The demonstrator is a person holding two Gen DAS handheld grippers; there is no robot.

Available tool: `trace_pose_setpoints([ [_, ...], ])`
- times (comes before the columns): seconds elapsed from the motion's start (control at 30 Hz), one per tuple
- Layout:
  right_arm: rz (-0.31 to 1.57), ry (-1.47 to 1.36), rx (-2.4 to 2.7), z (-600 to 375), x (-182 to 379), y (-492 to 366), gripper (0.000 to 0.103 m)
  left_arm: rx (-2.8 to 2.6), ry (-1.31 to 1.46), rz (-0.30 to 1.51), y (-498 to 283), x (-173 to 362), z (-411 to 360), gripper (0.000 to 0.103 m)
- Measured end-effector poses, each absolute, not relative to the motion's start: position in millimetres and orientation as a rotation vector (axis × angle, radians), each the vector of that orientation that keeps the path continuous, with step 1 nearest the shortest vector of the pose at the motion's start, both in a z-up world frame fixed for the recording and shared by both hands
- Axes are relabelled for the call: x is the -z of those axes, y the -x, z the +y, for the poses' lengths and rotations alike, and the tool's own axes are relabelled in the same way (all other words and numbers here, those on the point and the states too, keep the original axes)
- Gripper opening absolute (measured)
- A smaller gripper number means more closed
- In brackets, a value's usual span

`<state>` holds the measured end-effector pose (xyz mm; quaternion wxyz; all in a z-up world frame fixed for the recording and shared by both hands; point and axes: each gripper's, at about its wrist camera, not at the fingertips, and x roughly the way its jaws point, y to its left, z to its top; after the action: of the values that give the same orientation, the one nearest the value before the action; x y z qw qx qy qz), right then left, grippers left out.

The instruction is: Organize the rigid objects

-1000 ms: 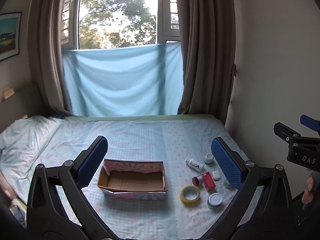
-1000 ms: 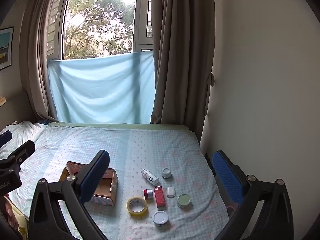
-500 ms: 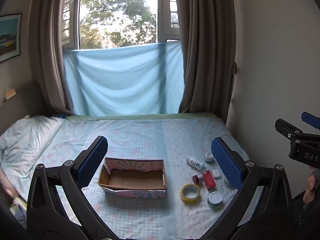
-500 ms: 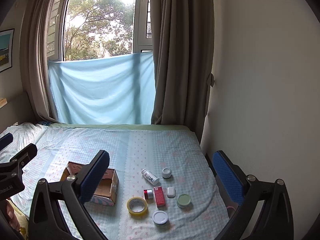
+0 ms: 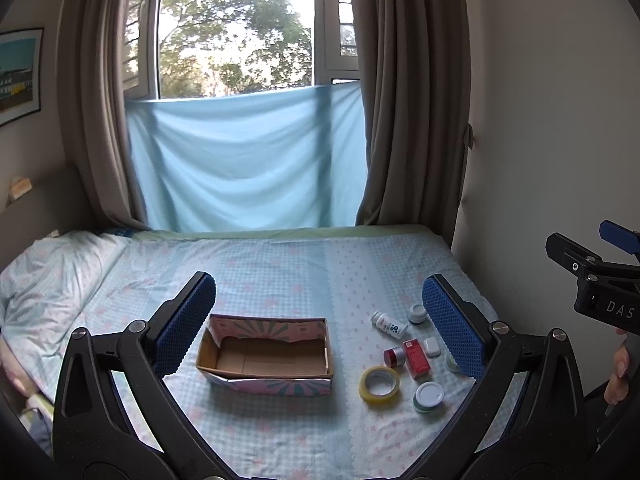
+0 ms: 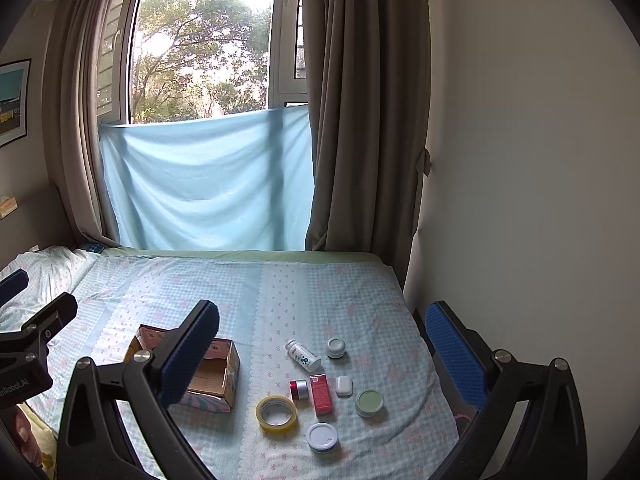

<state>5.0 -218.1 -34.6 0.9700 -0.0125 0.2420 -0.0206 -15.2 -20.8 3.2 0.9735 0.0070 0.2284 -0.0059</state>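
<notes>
An open, empty cardboard box sits on the bed. To its right lie several small items: a yellow tape roll, a red box, a small red jar, a white bottle, a white case, a green-lidded tin and white-lidded jars. My left gripper is open and empty above the box. My right gripper is open and empty above the items.
The bed has a pale blue checked sheet, with a pillow at the left. A wall runs close along the right edge. Curtains and a window stand behind the bed.
Both grippers have drifted slightly, so the box and items sit a little lower in view. Nothing was grasped or moved.
</notes>
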Motion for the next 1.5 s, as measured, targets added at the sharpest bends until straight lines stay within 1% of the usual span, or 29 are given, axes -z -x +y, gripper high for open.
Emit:
trace_pose_setpoints([
  [1.5,0.484,0.014,0.049,-218.2,32.7,-3.7,0.103,-0.002,0.016,0.444,24.3,-3.1,-15.7,0.102],
])
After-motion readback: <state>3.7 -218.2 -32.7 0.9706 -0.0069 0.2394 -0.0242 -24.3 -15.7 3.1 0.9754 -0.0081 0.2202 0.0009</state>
